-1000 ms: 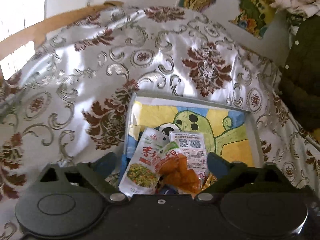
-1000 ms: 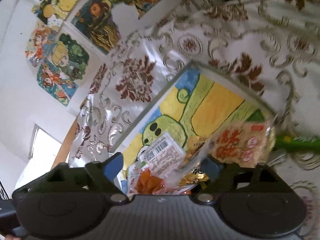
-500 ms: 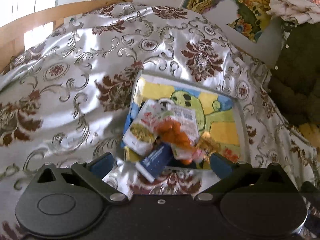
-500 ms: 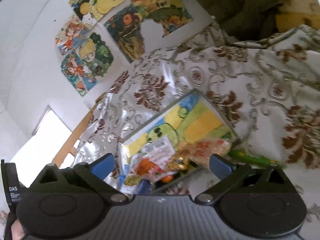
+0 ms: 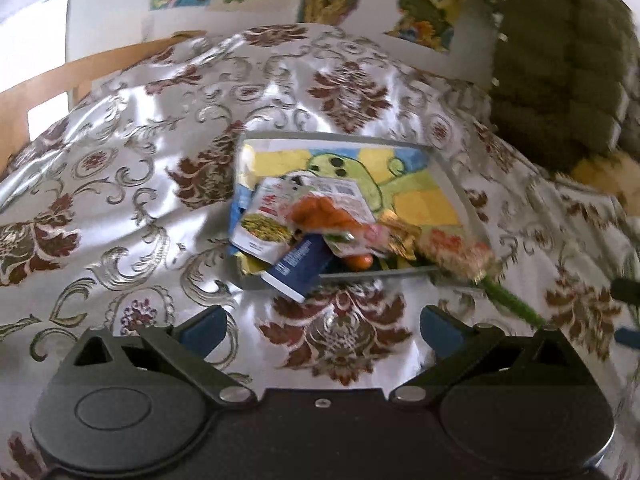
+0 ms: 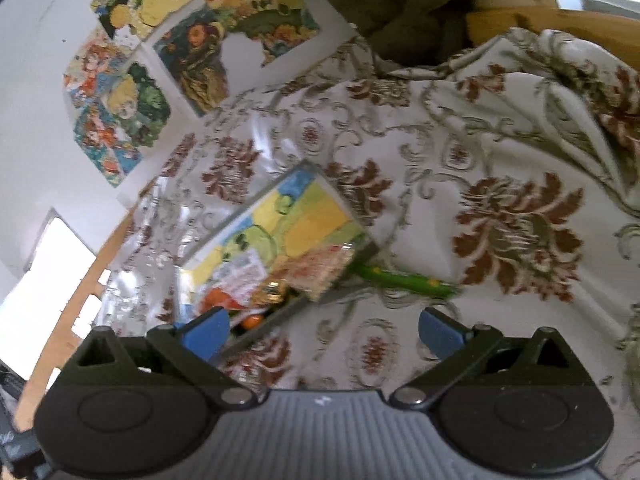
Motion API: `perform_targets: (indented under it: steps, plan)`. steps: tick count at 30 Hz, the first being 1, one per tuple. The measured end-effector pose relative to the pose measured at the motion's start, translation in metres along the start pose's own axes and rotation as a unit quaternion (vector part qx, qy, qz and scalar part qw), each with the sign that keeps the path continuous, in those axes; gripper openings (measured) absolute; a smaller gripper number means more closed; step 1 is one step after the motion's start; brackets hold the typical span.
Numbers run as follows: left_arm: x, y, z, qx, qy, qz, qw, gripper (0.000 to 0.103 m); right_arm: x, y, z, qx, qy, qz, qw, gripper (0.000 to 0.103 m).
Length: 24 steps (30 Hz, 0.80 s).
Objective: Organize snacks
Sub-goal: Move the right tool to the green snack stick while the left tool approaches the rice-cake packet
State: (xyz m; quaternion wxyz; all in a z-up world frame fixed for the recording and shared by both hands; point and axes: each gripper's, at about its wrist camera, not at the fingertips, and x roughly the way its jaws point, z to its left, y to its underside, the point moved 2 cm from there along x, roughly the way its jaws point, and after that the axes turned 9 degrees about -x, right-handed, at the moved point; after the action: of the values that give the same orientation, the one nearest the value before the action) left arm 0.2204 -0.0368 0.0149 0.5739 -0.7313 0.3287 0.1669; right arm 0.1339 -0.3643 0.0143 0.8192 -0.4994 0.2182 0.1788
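Both claws have pulled back from the tray since a second ago; the snack pile that sat right between the left fingers now lies well ahead of them. Left claw is spread wide, nothing between its blue pads, hovering over the brocade cloth. Right claw is likewise spread and empty.

Tray with a cartoon green-and-yellow picture on its floor sits on the cloth-covered counter. Snacks are heaped at its near-left end: a white pouch with red print and a green vegetable photo, a white packet with barcode and QR label, an orange-coloured snack pack, a gold foil wrapper. Dark blue box with white lettering tilts over the tray's near rim, one corner onto the cloth. Pink-orange patterned packet lies across the near-right corner of the tray. Green stick-shaped pack lies on the cloth just outside that corner, touching or just under the packet. No text legible; print is blurred.

Background: colourful posters on the white wall, an olive quilted jacket at the far right.
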Motion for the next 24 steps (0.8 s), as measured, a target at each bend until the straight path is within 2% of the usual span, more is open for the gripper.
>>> perform_targets:
  steps: [6,24]
  plan:
    - [0.015,0.019,-0.018,0.04,0.013,0.024,0.9988,0.102,0.011,0.006,-0.01,-0.002,0.009,0.025,1.0,0.103]
    - [0.059,0.05,-0.061,0.119,0.044,0.051,0.9906,0.102,0.047,0.006,-0.013,-0.024,0.014,0.058,0.998,0.103]
